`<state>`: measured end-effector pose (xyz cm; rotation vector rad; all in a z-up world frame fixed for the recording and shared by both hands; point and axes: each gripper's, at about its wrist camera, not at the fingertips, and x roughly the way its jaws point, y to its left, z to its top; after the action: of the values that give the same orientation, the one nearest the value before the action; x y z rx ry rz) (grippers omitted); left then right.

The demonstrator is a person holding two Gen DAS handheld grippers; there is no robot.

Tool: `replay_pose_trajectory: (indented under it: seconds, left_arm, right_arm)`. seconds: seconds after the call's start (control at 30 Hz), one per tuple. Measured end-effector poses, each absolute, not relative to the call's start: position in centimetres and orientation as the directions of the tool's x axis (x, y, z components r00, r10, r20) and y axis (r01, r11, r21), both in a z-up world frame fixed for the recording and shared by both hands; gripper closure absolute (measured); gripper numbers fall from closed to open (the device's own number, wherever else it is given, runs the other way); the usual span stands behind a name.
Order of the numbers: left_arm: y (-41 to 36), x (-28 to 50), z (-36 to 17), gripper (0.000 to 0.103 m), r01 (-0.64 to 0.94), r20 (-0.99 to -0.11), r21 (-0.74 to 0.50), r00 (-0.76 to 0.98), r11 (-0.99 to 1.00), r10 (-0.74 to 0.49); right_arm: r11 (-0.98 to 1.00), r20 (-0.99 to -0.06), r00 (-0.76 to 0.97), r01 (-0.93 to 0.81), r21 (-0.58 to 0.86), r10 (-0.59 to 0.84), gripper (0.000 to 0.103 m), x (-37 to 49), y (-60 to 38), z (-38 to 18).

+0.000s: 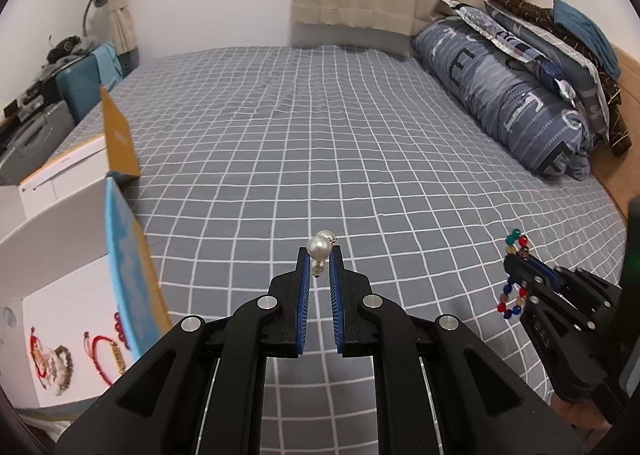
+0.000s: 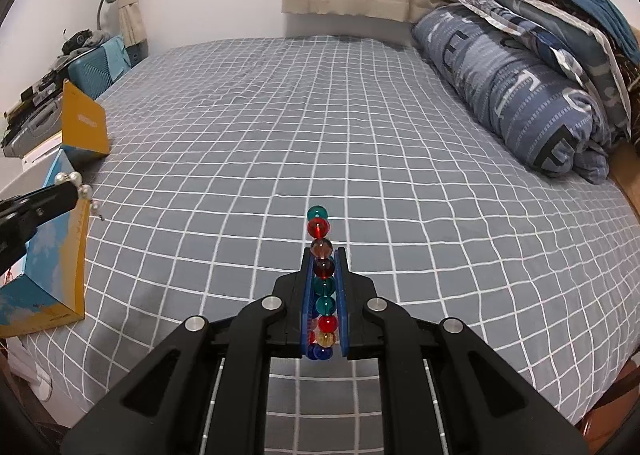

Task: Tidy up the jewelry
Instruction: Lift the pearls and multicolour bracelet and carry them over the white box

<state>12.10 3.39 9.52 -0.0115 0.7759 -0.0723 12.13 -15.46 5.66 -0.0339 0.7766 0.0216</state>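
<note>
Two hand-held grippers above the grey checked bed each pinch light, slippery jewelry: left hand-held gripper [image 1: 319, 255] clamps a white pearl earring [image 1: 319, 245], right hand-held gripper [image 2: 325, 255] a multicoloured glass-bead bracelet [image 2: 322, 279], best gripped across beads.

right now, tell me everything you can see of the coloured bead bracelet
The bead bracelet is a loop of round, glossy, see-through beads in teal, red, brownish, amber and blue. It is pinched edge-on between the right gripper, whose blue pads press its sides. A few beads stick out past the fingertips. It hangs clear above the checked bedsheet.
</note>
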Motion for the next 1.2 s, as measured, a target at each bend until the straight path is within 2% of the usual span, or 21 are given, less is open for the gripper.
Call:
replay_pose_trajectory:
  seconds: [0.73,1.2]
  left_arm:
    - [9.6,7.6,12.0,0.094,-0.050,-0.638,-0.032,0.770,0.998,0.018]
    - [17.0,4.4,13.6,0.094,-0.199,-0.607,-0.031,0.783,0.979,0.140]
  right_arm:
    - [0.989,-0.670,0.735,-0.149,-0.007,0.106,0.094,12.2,-7.1,8.8]
    - [0.959,-0.629,0.747,-0.283,-0.008,0.215,0.094,11.3,2.5,10.8]
